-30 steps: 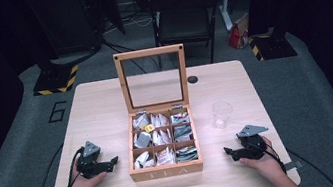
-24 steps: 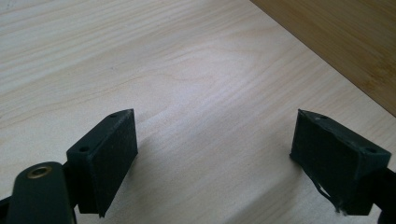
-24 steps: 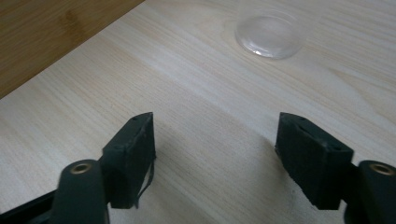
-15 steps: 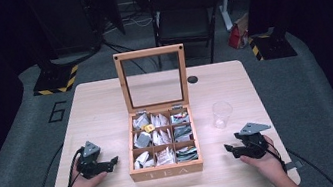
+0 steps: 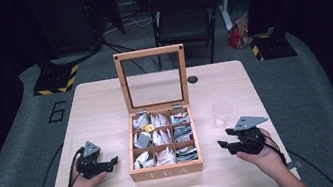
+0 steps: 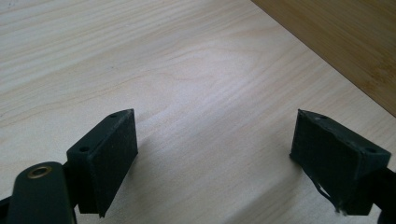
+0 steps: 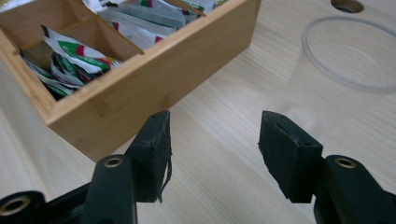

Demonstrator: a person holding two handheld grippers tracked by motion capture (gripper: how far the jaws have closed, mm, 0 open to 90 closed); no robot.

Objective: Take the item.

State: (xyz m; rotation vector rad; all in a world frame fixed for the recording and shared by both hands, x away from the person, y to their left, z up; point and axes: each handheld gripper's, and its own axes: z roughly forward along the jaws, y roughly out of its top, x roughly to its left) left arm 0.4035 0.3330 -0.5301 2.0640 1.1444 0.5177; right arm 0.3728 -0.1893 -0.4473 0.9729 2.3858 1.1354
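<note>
Bare table (image 5: 102,119) lies open around my left gripper (image 5: 112,161), jaws spread wide on nothing, the tea box (image 5: 166,170) at its 3 o'clock. My right gripper (image 5: 223,143) gapes empty too, box corner at its 10 o'clock in its own view, clear cup (image 7: 348,60) at 1, rim cut off. Sachet print is unreadable.

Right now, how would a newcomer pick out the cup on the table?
Find the open tea box mid-table. The cup stands upright just beside its right wall, ahead of the right tool. It is the one clear, empty thing there.
</note>
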